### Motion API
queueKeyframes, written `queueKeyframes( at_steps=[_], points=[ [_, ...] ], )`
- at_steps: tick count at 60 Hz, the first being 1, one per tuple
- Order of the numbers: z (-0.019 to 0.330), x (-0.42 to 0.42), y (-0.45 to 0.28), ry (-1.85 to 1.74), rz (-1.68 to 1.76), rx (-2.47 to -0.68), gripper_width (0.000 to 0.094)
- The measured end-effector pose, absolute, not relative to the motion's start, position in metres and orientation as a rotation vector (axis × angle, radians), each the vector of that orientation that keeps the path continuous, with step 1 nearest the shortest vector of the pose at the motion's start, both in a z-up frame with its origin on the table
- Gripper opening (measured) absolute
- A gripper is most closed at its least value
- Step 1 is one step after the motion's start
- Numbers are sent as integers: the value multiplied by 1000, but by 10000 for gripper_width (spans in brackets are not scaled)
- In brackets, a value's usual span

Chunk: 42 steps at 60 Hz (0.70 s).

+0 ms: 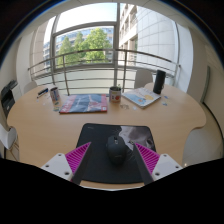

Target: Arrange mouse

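A black computer mouse [117, 150] lies on a black mouse mat [100, 150] on a light wooden table [60, 125]. My gripper [113, 158] is open, with its pink-padded fingers [76, 159] on either side of the mouse. The mouse stands between the fingers with a gap at each side and rests on the mat. A pale crumpled thing [135, 133] lies on the mat just beyond the mouse.
Beyond the mat lie a colourful book [84, 103], a can [54, 97], a mug [115, 94] and an open book or papers [143, 97]. A chair [152, 78] stands at the far right. A railing and large windows [95, 45] close the far side.
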<state>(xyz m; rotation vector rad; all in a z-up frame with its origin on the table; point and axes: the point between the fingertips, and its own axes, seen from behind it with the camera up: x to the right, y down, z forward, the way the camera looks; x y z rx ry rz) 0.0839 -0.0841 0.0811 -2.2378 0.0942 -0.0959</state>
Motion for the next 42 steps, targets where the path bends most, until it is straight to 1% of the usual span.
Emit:
queueKeyframes(
  at_steps=[13, 21, 29, 42],
  points=[
    [153, 65, -172, 125, -151, -2172, 847],
    [180, 54, -225, 136, -185, -2146, 847],
    [194, 43, -263, 127, -210, -2134, 847],
    [201, 35, -295, 123, -223, -2133, 847]
  ],
)
